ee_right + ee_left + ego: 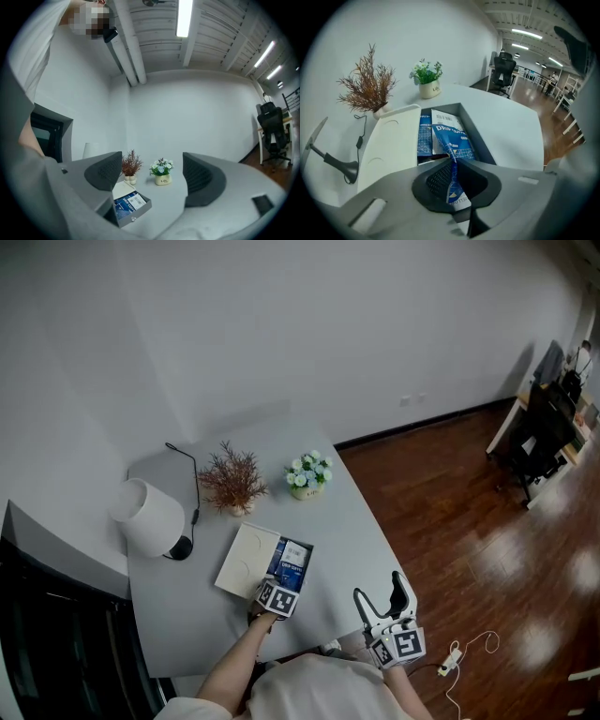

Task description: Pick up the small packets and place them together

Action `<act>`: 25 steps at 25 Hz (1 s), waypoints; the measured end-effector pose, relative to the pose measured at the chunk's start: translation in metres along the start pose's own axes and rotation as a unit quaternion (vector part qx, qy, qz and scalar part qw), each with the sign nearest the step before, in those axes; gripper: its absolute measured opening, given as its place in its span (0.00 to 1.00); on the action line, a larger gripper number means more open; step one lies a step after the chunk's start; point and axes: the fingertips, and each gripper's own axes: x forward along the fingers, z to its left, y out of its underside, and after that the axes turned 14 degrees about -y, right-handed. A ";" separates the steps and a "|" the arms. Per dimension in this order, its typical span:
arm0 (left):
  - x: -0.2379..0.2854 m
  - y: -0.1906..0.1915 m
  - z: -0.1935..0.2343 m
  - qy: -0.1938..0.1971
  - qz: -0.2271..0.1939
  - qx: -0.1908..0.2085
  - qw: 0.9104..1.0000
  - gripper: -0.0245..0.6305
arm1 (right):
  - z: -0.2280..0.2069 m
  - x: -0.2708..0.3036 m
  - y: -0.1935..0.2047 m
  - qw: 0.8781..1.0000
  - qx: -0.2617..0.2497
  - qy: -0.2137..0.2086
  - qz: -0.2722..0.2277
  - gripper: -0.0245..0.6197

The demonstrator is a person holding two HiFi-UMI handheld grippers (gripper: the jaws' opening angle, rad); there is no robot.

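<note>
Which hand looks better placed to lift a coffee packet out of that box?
Left. The left gripper is shut on a blue drip coffee packet at the grey box; the right gripper is open, empty and off to the side.

My surface was a pale grey tabletop with rounded corners, pushed against the white wall. At its far left stood a lamp with a white shade and a black base, its cord trailing on the top. Beside it stood a vase of dried reddish sprigs, then a small pot of white flowers. Nearer me lay an open grey box, its white lid alongside and touching it.
</note>
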 end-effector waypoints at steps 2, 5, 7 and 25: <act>-0.016 -0.004 0.001 0.003 -0.022 -0.011 1.000 0.08 | 0.005 0.006 0.001 1.000 0.003 -0.009 0.001 0.66; -0.040 0.001 0.006 0.014 -0.044 -0.028 0.999 0.07 | 0.018 0.018 0.003 1.000 0.000 -0.031 0.005 0.66; -0.055 0.007 0.017 0.021 -0.058 -0.040 0.997 0.07 | 0.028 0.024 0.004 0.999 -0.001 -0.045 0.008 0.66; -0.012 0.047 0.160 0.123 0.034 0.074 0.989 0.10 | 0.099 0.042 0.018 0.991 -0.015 -0.125 0.048 0.66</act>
